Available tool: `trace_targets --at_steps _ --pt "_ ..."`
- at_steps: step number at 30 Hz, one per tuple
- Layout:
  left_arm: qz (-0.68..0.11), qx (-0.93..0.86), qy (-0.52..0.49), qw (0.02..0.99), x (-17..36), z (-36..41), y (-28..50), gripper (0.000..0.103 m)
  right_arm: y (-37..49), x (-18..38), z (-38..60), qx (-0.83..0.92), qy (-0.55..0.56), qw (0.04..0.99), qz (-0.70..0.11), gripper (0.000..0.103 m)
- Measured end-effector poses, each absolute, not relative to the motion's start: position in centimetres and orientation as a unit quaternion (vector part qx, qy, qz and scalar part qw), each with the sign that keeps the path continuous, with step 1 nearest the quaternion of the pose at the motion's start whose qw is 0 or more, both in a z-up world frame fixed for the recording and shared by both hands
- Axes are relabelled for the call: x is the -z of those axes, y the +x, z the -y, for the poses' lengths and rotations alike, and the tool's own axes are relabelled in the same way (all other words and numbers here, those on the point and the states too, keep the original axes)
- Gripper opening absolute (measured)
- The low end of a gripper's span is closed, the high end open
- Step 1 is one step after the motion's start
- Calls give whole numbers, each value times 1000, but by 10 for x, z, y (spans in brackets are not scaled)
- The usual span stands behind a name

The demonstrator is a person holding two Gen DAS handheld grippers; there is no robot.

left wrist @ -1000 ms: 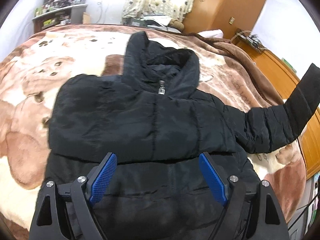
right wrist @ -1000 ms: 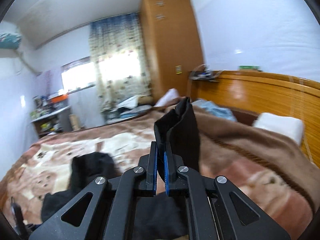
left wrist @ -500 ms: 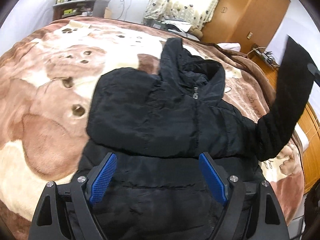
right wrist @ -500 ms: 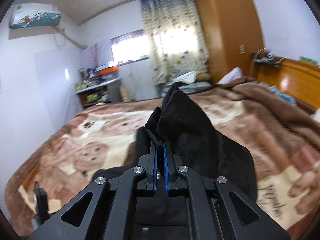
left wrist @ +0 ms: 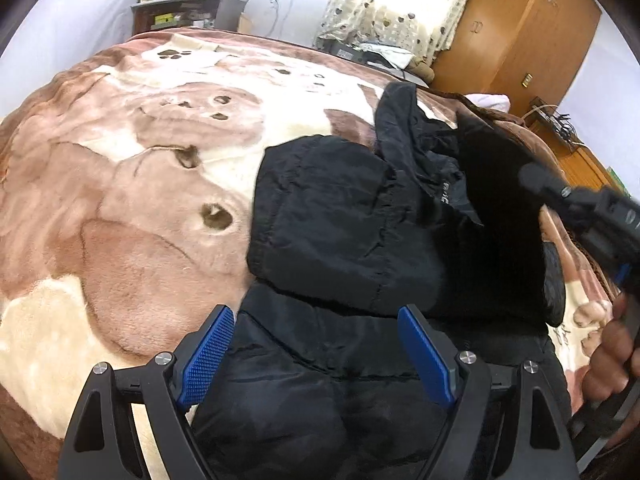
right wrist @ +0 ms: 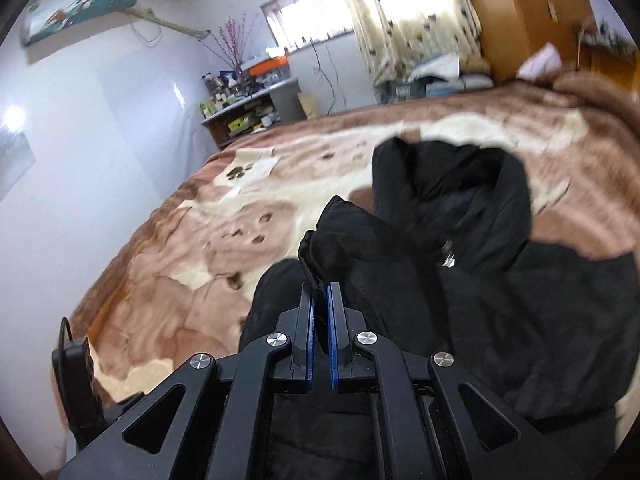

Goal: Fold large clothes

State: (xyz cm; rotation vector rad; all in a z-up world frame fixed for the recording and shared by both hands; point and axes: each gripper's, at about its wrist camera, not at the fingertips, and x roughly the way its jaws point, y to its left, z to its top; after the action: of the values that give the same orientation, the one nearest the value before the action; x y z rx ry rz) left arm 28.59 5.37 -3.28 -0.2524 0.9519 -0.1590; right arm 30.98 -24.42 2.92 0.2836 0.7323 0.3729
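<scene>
Nearest us, our left tool (left wrist: pixel 316 354) hovers spread and empty over the hem of the black puffer jacket (left wrist: pixel 352 248), which lies face up on the bed. Our right tool (right wrist: pixel 319 334) is pressed together on the cuff of the right sleeve (right wrist: pixel 340 236), lifted over the chest: we judge the sleeve fold is in hand. Next we should lay that sleeve flat across the front, let go, then take the hem. Beyond lies the brown bear-print blanket (left wrist: pixel 132 184); farther, a cluttered shelf (right wrist: pixel 244 116), patterned curtains (right wrist: pixel 408 8) and a wooden wardrobe (left wrist: pixel 516 28).
</scene>
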Motion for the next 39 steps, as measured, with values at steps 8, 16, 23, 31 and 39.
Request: trace_targets --at_steps 8,16,23,31,39 --pt "-457 66 -131 877 42 -62 292 84 325 15 218 -224 145 875 -404 8" --pt "-445 67 -115 886 28 -50 299 84 328 9 234 -233 150 862 -424 65" --pt "-426 104 -83 895 2 -7 317 84 306 -46 323 -193 161 898 -360 65" --pt "-437 152 -36 886 11 61 346 84 297 -30 420 -18 65 921 -384 65" --pt "-488 110 8 866 61 84 380 84 309 33 448 34 22 900 -434 65"
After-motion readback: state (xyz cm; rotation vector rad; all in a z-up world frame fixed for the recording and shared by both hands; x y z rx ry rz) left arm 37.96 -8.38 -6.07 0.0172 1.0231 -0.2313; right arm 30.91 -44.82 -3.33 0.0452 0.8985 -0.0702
